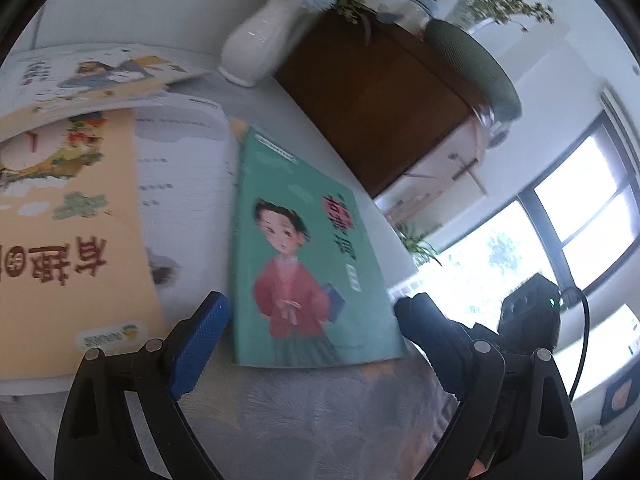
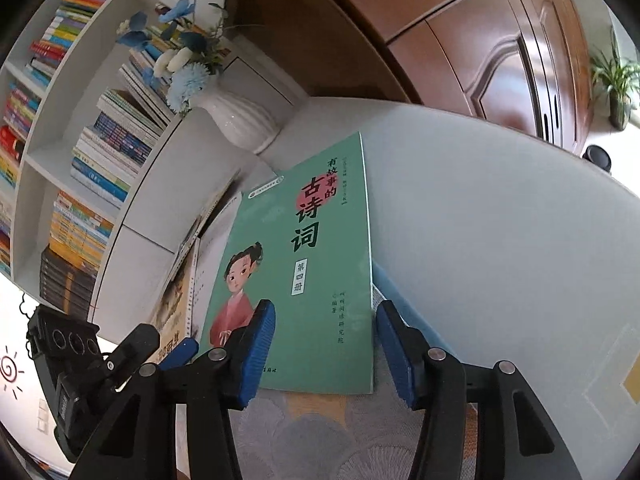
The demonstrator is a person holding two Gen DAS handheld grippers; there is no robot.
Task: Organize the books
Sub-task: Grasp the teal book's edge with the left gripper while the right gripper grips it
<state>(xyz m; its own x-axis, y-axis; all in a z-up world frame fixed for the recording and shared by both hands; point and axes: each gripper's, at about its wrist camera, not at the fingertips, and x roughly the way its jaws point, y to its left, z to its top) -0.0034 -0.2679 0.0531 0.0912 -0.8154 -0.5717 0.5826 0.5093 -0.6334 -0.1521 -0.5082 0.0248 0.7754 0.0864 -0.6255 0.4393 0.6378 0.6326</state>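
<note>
Flat glossy green book [image 2: 304, 264], ribbed white vase [image 2: 240, 120]

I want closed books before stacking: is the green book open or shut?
Shut. The green book lies flat on the table, front cover up, with no pages showing.

Black tongs [image 2: 326, 344] with ribbed blue pads [image 2: 258, 354].

Bright window [image 1: 576, 216], wood cabinet [image 2: 480, 40].
</note>
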